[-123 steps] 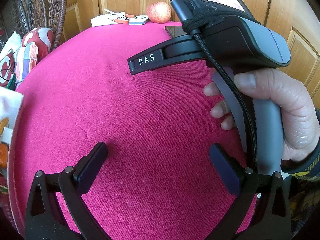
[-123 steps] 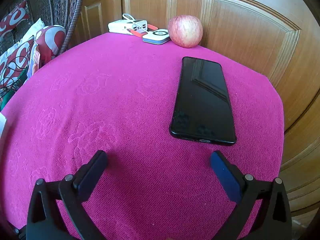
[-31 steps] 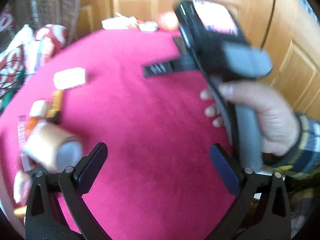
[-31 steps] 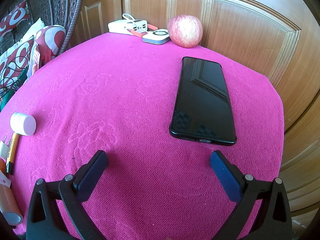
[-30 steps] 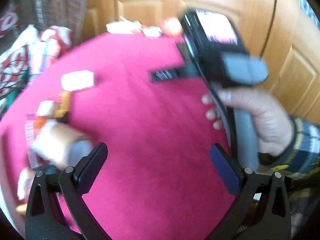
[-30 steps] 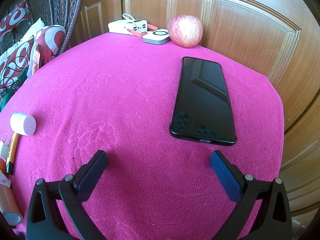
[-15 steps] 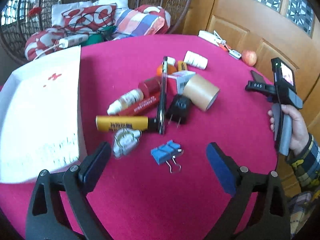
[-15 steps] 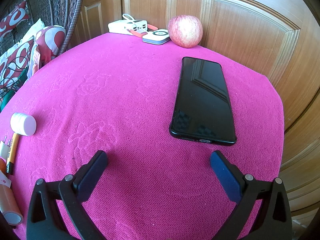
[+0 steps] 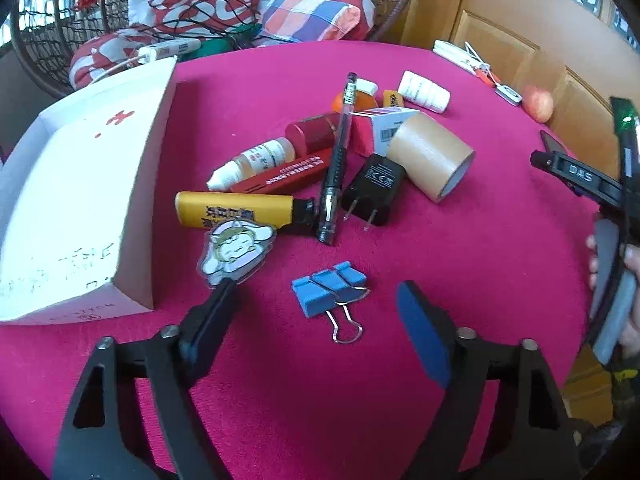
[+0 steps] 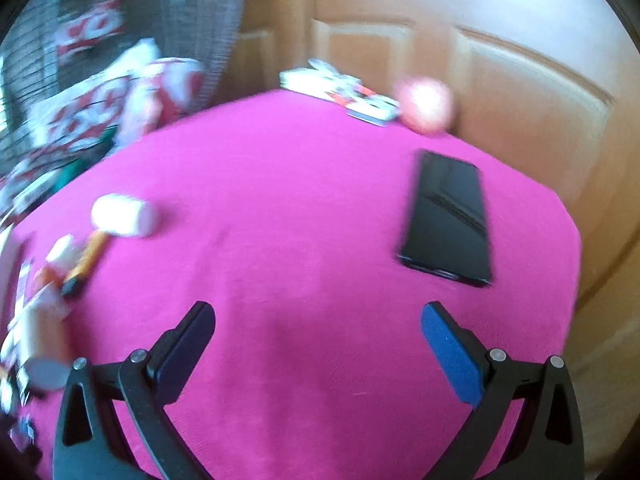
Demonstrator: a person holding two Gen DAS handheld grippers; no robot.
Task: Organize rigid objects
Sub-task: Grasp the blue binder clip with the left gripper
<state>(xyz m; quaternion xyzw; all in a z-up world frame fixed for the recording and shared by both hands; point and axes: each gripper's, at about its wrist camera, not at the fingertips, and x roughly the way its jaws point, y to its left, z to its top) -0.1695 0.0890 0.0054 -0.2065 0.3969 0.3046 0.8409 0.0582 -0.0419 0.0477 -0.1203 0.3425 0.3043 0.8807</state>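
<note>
In the left wrist view a pile of small objects lies mid-table: blue binder clips (image 9: pixel 330 286), a cartoon keychain (image 9: pixel 236 250), a yellow lighter (image 9: pixel 236 210), a black pen (image 9: pixel 338 160), a black charger plug (image 9: pixel 374 190), a tape roll (image 9: pixel 432 156), a dropper bottle (image 9: pixel 252 164) and a white pill bottle (image 9: pixel 424 90). My left gripper (image 9: pixel 316 320) is open and empty, just short of the binder clips. My right gripper (image 10: pixel 318 340) is open and empty over bare cloth; it also shows at the right of the left wrist view (image 9: pixel 592 184).
An open white box (image 9: pixel 84 200) stands left of the pile. A black phone (image 10: pixel 450 216), an apple (image 10: pixel 426 104) and a power bank (image 10: pixel 316 82) lie at the far edge by the wooden door. Cushions and a wicker chair stand behind the pink table (image 10: pixel 288 200).
My left gripper has pulled back and swung left, bringing the pile and box into view, then closed in on the binder clips. My right gripper has begun to swing left; its view is blurred.
</note>
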